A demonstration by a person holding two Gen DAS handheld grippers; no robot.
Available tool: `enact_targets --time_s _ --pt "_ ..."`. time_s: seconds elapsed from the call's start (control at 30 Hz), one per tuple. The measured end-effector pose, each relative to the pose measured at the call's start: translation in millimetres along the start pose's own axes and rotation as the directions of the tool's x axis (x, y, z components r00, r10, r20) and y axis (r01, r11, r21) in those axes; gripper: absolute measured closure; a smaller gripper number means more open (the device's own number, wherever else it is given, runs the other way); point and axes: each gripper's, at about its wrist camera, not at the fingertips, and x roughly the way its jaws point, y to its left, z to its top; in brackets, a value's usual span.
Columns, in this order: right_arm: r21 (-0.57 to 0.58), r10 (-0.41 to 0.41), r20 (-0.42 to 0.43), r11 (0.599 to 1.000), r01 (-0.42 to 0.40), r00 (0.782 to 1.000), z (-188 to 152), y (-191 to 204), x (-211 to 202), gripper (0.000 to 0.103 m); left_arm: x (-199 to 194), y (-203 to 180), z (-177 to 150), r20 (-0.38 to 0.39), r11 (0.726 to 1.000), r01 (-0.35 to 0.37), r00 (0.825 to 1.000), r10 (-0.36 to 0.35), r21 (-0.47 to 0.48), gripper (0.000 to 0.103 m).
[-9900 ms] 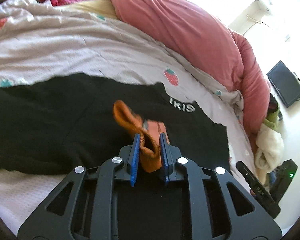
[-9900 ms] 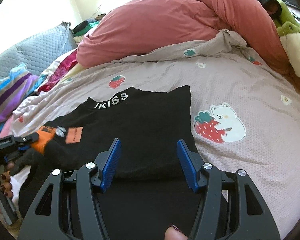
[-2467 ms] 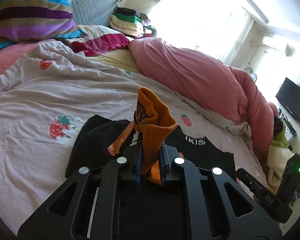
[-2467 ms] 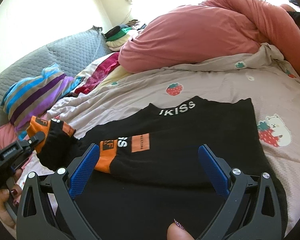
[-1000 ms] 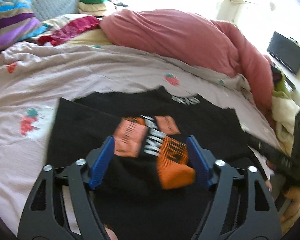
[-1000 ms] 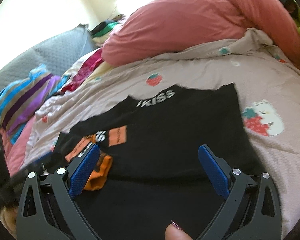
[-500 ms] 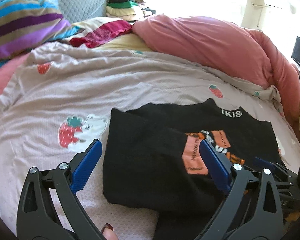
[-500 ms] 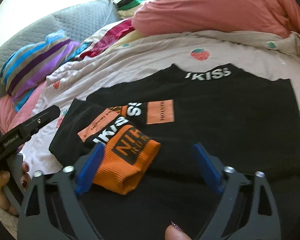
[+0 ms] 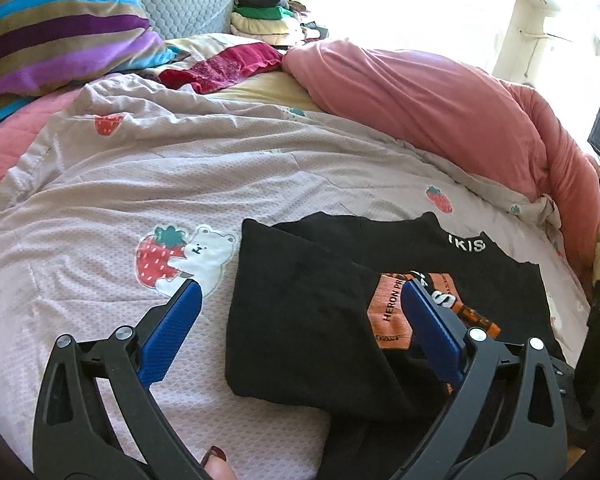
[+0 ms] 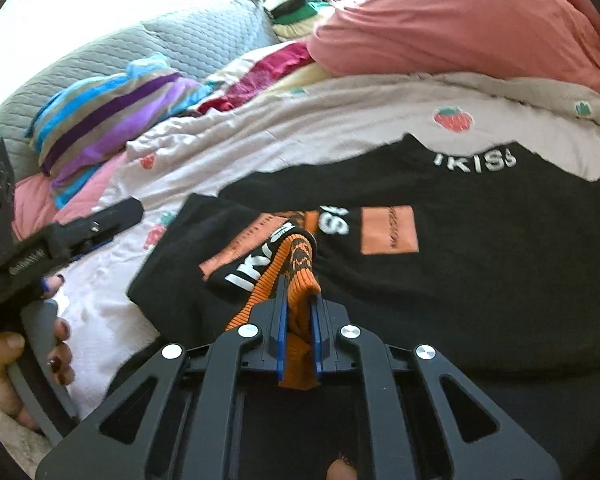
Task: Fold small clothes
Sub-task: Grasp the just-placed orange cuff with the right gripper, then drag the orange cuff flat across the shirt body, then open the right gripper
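On bed [image 9: 180, 168], my right gripper [image 10: 298, 312] clamped on orange cuff [image 10: 300, 276] of black top [image 10: 480, 280], my left gripper [image 9: 300, 320] wide, holding nothing.

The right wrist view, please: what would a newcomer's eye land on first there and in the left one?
Probably the orange ribbed cuff pinched in the shut right tool, low in the centre. It belongs to the black garment with orange patches, spread on the strawberry-print bedspread. In the left view, the left tool hangs wide open over the garment's left edge.
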Motion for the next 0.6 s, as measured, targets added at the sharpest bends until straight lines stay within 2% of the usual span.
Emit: enact_targets --time_s 0.3,0.6 --pt "-0.09 0.041 0.111 0.995 -0.031 0.993 28 23 -36 0.095 -6 7 0 0.013 1.0 -0.013 1.0 0.014 -0.017 0.01" --pt "-0.159 -0.01 0.204 0.986 0.043 0.979 54 22 -66 0.095 -11 5 -1 0.023 1.0 -0.009 1.0 0.009 -0.002 0.01"
